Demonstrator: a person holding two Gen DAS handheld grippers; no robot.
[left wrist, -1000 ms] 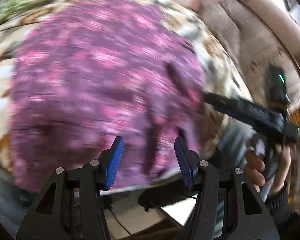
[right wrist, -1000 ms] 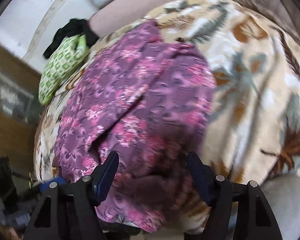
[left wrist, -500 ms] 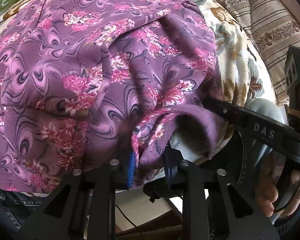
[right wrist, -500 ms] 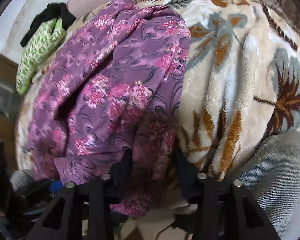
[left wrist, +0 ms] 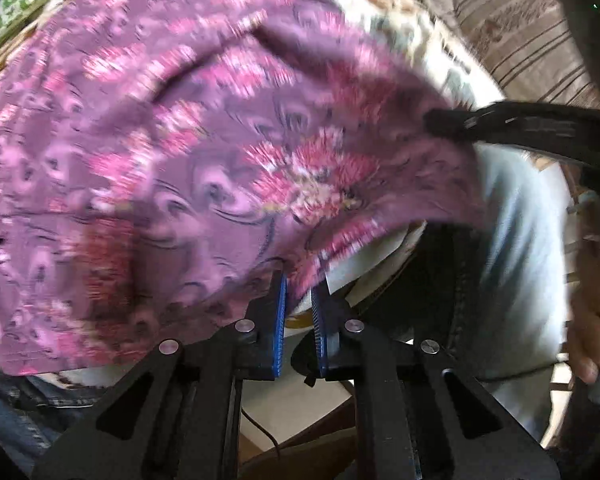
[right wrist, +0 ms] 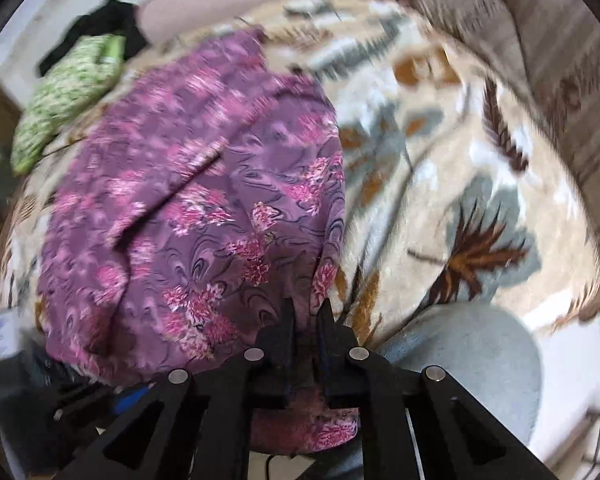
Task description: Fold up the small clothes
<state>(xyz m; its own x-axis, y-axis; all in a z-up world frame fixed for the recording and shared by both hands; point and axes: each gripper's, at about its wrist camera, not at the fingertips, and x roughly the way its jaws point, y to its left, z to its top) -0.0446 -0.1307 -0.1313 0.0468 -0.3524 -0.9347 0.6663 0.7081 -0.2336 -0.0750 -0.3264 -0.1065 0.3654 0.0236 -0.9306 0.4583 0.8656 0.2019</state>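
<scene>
The purple floral garment (right wrist: 204,216) is spread on the leaf-print blanket (right wrist: 440,184); its near hem has just been pinched by the closing left gripper (left wrist: 299,300) and right gripper (right wrist: 306,320). Thin fabric could be lost if pulled unevenly.

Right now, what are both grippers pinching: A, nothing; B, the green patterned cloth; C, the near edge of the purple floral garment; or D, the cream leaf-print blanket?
C: the left gripper and the right gripper each have their jaws closed on the near edge of the purple floral garment, which lies on the cream leaf-print blanket.
</scene>
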